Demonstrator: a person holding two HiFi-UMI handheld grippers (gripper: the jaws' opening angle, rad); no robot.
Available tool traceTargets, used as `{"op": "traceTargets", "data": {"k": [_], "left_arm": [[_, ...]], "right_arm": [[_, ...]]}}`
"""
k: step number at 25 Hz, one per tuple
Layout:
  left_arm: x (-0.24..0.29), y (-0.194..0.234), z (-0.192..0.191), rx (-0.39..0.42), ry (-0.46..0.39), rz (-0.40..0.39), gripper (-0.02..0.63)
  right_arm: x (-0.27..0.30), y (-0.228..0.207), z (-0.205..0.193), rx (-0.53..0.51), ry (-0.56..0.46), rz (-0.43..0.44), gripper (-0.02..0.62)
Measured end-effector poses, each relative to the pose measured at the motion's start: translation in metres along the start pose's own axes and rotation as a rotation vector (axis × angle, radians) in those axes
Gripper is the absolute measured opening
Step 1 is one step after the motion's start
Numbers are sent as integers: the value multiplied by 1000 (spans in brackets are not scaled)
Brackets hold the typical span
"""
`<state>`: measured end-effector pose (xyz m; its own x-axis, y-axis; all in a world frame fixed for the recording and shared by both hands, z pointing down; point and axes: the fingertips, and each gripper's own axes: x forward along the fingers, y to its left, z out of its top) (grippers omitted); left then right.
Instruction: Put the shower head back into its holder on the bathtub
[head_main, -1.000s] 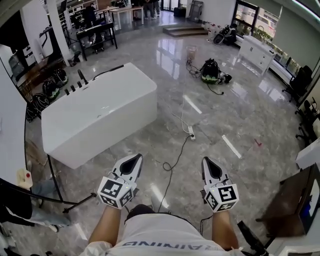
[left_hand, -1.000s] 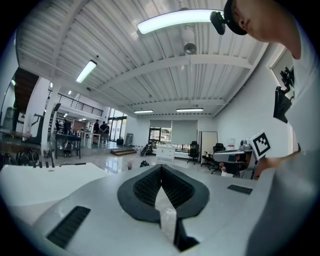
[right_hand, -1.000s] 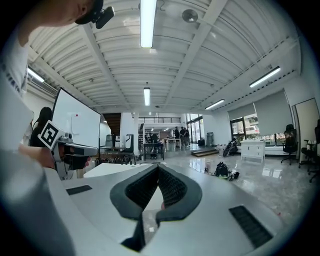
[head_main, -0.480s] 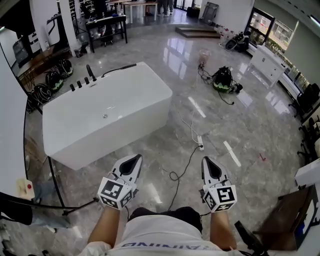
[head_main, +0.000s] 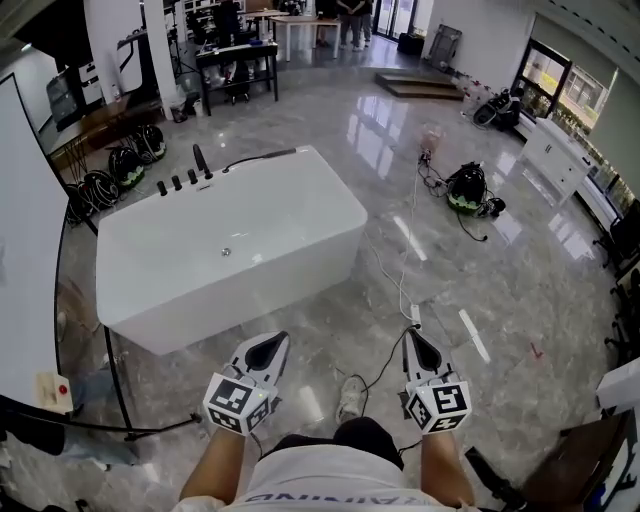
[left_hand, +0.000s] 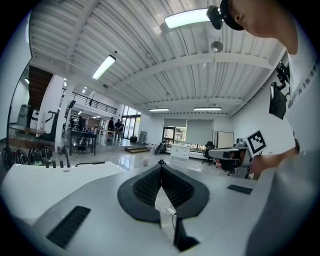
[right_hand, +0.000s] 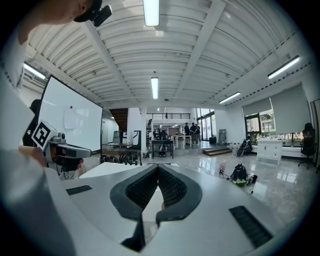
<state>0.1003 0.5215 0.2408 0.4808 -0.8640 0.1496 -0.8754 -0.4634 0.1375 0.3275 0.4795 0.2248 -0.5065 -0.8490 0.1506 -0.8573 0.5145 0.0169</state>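
Observation:
The white bathtub (head_main: 230, 250) stands on the floor ahead and to the left. On its far rim stand a black faucet (head_main: 200, 160) and a row of black knobs (head_main: 175, 183). The black shower head with its hose (head_main: 262, 157) lies along that far rim, to the right of the faucet. I cannot make out the holder from here. My left gripper (head_main: 280, 339) and right gripper (head_main: 411, 333) are held side by side in front of the body, short of the tub, both shut and empty. The left gripper view shows its closed jaws (left_hand: 161, 162) with the tub (left_hand: 75, 172) beyond to the left. The right gripper's jaws (right_hand: 158, 166) also meet.
A power strip with its cable (head_main: 413, 313) lies on the floor between the grippers and the tub's right end. A black stand's legs (head_main: 112, 370) and a whiteboard edge are at the left. A bag (head_main: 468, 190) sits further right, with desks and people at the far end.
The person has walked toward the bathtub, which now sits larger and nearer in the head view. Both grippers stayed shut and side by side.

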Motion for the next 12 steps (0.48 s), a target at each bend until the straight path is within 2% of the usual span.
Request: {"op": "traceTargets", "data": {"k": [4,12], "left_arm": [[34,31,9,-8,-9,36,18],[142,67,46,19,-16,120,18]], "right_arm": [[50,-19,4,8,-15,38,11],[148,-107,21,31,-23,102,11]]}}
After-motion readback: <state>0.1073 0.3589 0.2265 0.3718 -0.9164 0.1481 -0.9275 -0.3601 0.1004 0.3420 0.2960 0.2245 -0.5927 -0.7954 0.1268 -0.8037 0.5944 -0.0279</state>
